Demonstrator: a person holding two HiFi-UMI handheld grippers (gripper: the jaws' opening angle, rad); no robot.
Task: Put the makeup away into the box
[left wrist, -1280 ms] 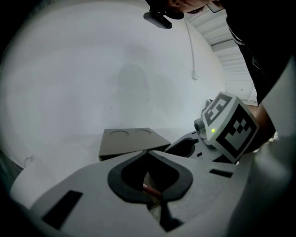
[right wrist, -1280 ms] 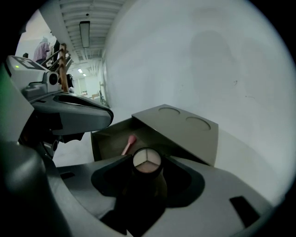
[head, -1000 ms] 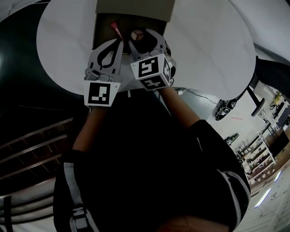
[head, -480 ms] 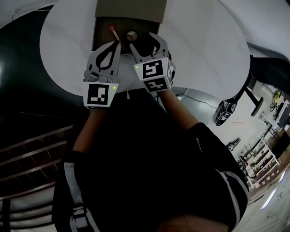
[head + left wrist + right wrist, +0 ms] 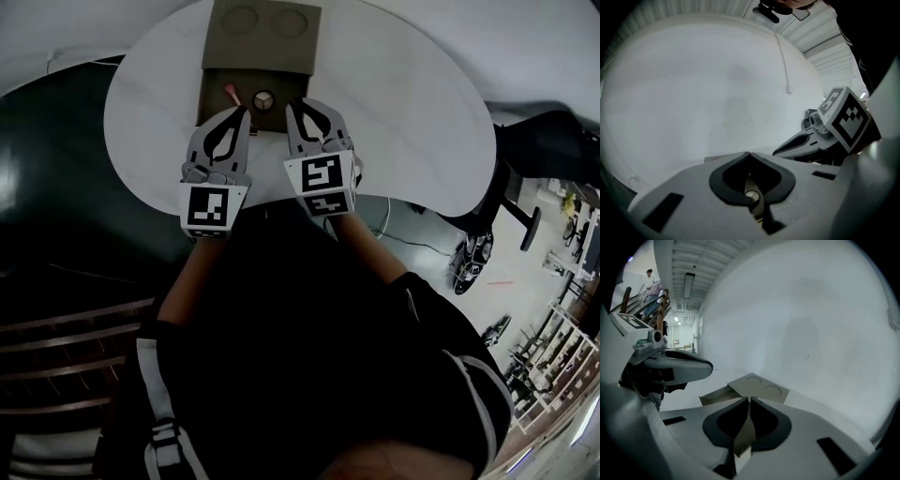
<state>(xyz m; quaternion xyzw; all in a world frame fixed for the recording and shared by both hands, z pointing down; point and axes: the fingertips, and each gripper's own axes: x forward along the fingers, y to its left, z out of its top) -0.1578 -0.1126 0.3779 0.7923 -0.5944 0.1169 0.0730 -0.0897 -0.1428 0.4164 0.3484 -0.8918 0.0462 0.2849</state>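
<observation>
Two grippers hover above the white table [image 5: 403, 122], at the near side of the open box [image 5: 208, 89]. I find the left gripper [image 5: 749, 153] clenched on nothing. The right gripper [image 5: 749, 400] has just been closing its jaws, which are now together with nothing between them. A pink stick [image 5: 230, 92] and a round compact [image 5: 263, 97] lie inside the box.

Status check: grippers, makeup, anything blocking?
Left gripper shut, empty. Right gripper just closed, empty. Pink stick, round pot lying in open box. Nothing blocking.
</observation>
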